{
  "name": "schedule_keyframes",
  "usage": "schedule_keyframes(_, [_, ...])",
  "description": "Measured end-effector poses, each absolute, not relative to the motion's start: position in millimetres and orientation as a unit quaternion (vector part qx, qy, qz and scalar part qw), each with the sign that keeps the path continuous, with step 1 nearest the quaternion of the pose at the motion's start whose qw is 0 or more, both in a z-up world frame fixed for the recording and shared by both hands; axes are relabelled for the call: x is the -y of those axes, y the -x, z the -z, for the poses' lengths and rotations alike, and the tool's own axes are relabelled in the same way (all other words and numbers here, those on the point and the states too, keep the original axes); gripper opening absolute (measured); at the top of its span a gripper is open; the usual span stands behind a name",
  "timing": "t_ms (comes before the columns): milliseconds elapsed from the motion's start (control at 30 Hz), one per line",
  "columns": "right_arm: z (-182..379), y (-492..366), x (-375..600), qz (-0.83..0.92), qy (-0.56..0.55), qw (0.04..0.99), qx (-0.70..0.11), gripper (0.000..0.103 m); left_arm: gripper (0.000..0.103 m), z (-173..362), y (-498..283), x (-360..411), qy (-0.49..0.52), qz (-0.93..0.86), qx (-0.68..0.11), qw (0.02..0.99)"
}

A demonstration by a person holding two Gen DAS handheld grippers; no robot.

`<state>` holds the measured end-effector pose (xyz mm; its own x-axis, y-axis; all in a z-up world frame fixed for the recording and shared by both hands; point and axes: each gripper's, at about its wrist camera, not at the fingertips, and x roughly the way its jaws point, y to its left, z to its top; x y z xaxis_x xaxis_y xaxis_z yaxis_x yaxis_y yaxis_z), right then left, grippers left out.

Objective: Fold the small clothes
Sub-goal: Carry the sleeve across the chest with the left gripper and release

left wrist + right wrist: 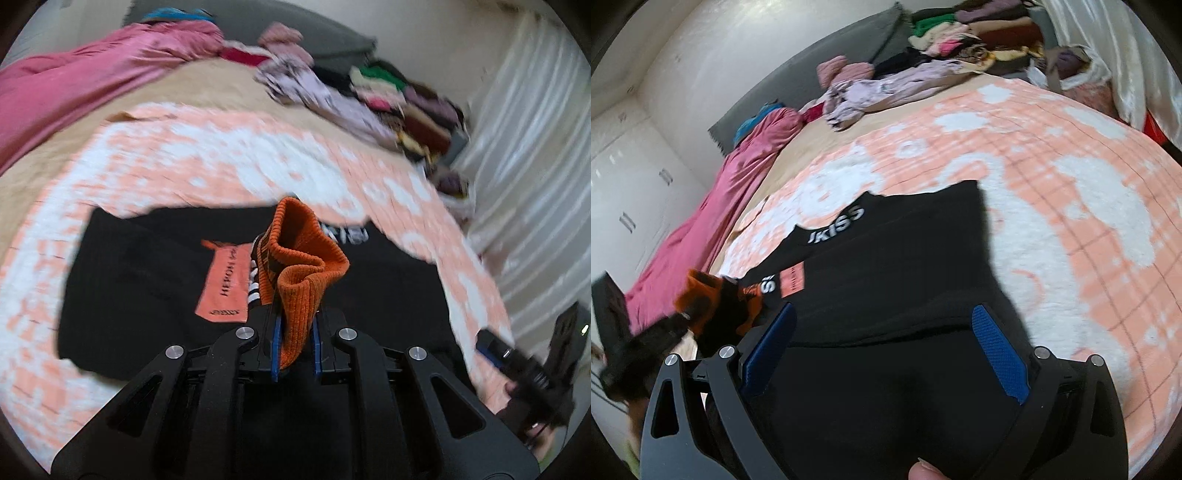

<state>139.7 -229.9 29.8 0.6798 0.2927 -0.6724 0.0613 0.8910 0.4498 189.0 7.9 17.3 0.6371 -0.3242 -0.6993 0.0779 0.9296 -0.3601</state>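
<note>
Left wrist view: left tool (295, 332) is clamped on an orange knit cuff (299, 266), lifted above the black garment (140, 280) spread on the bed's peach blanket (221, 158). Frame is blurred, so the cuff's link to the garment is not clear; it looks like a sleeve end. Right wrist view: right tool (882, 347) stands wide open over the garment's black body (905, 266), gripping nothing. Judged step: a sleeve fold-in, early in the fold. Next move calls for laying the cuff flat across the body, releasing, then the right tool taking a hem edge.
</note>
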Motion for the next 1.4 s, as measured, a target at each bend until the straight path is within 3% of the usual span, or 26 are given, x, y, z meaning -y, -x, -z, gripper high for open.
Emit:
schedule_keyframes(133, [-26,-138,245,-0.057,-0.232,0.887,-0.396,0.095,0.016,4,-195,23,0.118,0.132,-0.435,0.883])
schedule_keyframes(333, [-24,-145,236,-0.07,-0.225,0.884,-0.404,0.095,0.048,25,-191,41,0.1,0.184,-0.463,0.861])
schedule_keyframes(500, [-26,-162,204,-0.107,-0.189,0.884,-0.414,0.095,0.049,10,-167,24,0.099,0.177,-0.433,0.878])
schedule_keyframes(633, [-17,-183,152,-0.16,-0.143,0.871,-0.442,0.095,0.06,-7,-162,-11,0.083,0.115,-0.412,0.9])
schedule_keyframes(733, [-7,-197,119,-0.183,-0.111,0.863,-0.458,0.087,0.062,-14,-165,-38,0.079,0.074,-0.406,0.907])
schedule_keyframes(900, [13,-215,88,-0.181,-0.089,0.851,-0.485,0.082,0.068,-17,-164,-76,0.098,0.048,-0.404,0.908])
schedule_keyframes(1000, [19,-217,78,-0.186,-0.09,0.849,-0.487,0.063,0.069,-18,-166,-92,0.104,0.04,-0.403,0.909])
schedule_keyframes(1033, [19,-217,76,-0.191,-0.091,0.848,-0.486,0.052,0.069,-19,-168,-94,0.102,0.036,-0.402,0.909])
schedule_keyframes(1100, [17,-217,73,-0.195,-0.092,0.848,-0.483,0.045,0.069,-20,-169,-100,0.104,0.034,-0.401,0.91])
schedule_keyframes(1167, [14,-217,72,-0.201,-0.093,0.85,-0.478,0.017,0.07,-23,-172,-105,0.109,0.032,-0.398,0.91])
schedule_keyframes(1233, [11,-217,72,-0.204,-0.092,0.851,-0.476,0.009,0.07,-24,-175,-109,0.114,0.031,-0.397,0.91])
schedule_keyframes(1400, [-17,-213,83,-0.221,-0.096,0.866,-0.438,0.008,0.07,-26,-179,-115,0.118,0.027,-0.399,0.909])
